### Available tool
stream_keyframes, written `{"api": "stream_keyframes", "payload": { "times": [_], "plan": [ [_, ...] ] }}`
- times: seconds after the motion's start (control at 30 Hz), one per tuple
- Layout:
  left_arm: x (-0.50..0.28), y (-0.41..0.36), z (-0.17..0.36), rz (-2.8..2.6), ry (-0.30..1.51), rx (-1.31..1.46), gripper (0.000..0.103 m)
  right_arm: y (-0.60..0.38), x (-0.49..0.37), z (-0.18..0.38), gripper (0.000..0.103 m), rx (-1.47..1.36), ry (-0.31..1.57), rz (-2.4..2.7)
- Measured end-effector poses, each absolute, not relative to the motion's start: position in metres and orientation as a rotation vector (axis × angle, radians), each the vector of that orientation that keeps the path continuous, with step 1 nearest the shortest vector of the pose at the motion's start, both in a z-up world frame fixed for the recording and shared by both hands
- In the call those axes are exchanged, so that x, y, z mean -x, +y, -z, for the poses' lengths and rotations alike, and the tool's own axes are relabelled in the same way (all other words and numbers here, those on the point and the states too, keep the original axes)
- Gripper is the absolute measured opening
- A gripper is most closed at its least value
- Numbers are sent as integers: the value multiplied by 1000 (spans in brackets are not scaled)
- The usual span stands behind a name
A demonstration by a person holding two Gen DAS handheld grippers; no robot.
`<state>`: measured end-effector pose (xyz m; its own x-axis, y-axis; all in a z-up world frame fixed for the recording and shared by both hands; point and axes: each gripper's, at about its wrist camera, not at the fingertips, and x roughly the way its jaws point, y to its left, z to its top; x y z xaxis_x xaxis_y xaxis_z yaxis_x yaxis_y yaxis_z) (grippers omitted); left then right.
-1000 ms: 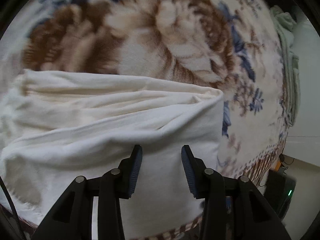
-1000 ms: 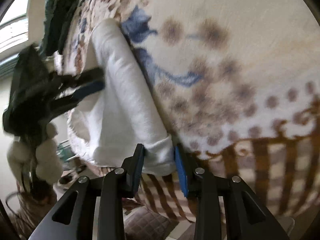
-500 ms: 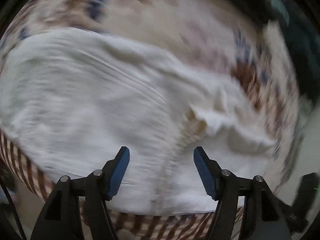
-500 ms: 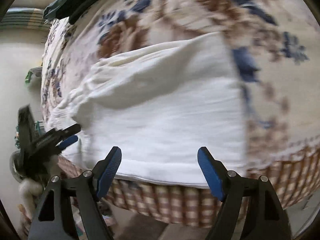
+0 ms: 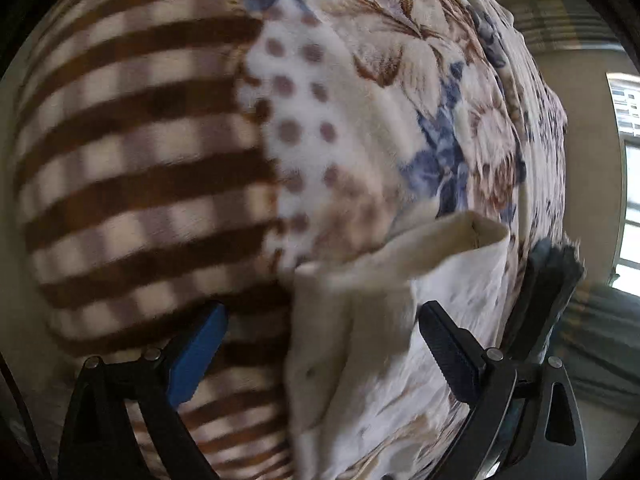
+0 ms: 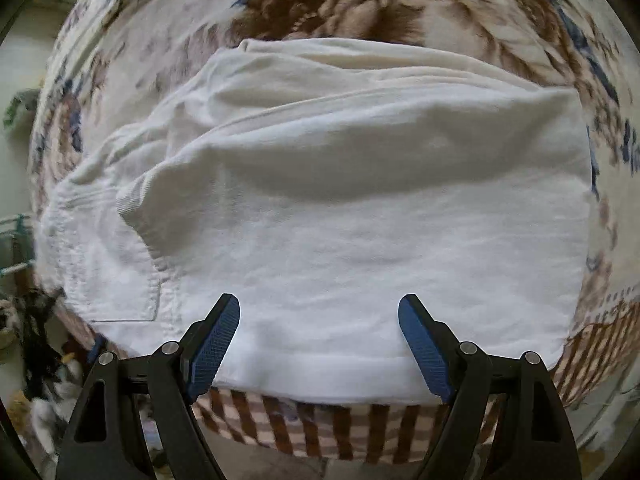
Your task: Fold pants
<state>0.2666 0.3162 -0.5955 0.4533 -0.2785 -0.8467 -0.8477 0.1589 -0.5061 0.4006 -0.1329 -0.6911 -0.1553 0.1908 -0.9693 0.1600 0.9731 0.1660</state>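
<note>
Floral fleece blanket (image 6: 400, 4) covers the bed, cream ground with brown and blue flowers; its border is a brown-and-cream check (image 5: 132, 152) with a dotted band beside it, hanging over the near edge.

White pants (image 6: 360, 208) lie folded on the blanket close to the checked edge, a broad rectangle with the folded layers stacked and ridged toward the far side. A ribbed cuff or waistband and a stitched pocket corner show at the left end in the right wrist view. The near hem lies just along the blanket's edge.

In the left wrist view a cream cloth piece (image 5: 360, 320) lies over the blanket between the fingers; the view is blurred, and whether it is part of the pants cannot be told. A dark object sits at the right margin, unidentifiable.

Left gripper (image 5: 320, 344): jaws have just been opening and stand wide; pads clear of the cloth below, nothing gripped.

Right gripper (image 6: 318, 340): jaws spread wide after just opening, poised above the near hem of the pants, pads not pressing on the fabric, nothing held
</note>
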Motion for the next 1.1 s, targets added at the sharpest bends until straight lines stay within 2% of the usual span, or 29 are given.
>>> {"api": "stream_keyframes", "payload": {
  "times": [0.17,0.23,0.27,0.3,0.33,0.37,0.4,0.53,0.67,0.8,0.97,1.1],
  "plan": [
    [-308,301,586,-498,1117,1254,98,-113,-404,697,84,-185,1746,14],
    [-311,298,594,-501,1121,1213,92,-111,-403,698,84,-181,1749,19],
    [-309,300,597,-506,1115,1214,80,-109,-403,698,84,-180,1748,18],
    [-306,301,597,-510,1107,1210,63,-109,-403,698,84,-179,1747,19],
    [-303,302,593,-507,1096,1199,54,-109,-403,697,84,-172,1745,21],
    [-300,299,584,-486,1072,1176,37,-109,-402,697,84,-170,1740,23],
    [-301,295,576,-466,1062,1151,30,-110,-401,696,84,-169,1734,25],
    [-316,260,517,-364,1019,919,26,-120,-397,699,84,-179,1732,39],
    [-331,221,475,-238,1002,800,22,-148,-385,695,84,-222,1723,61],
    [-343,145,433,-64,1024,644,22,-184,-369,683,84,-247,1692,116],
    [-345,44,428,129,1147,635,21,-249,-343,670,84,-313,1671,207],
    [-345,-64,445,249,1249,480,21,-301,-317,666,84,-350,1664,288]
  ]
}}
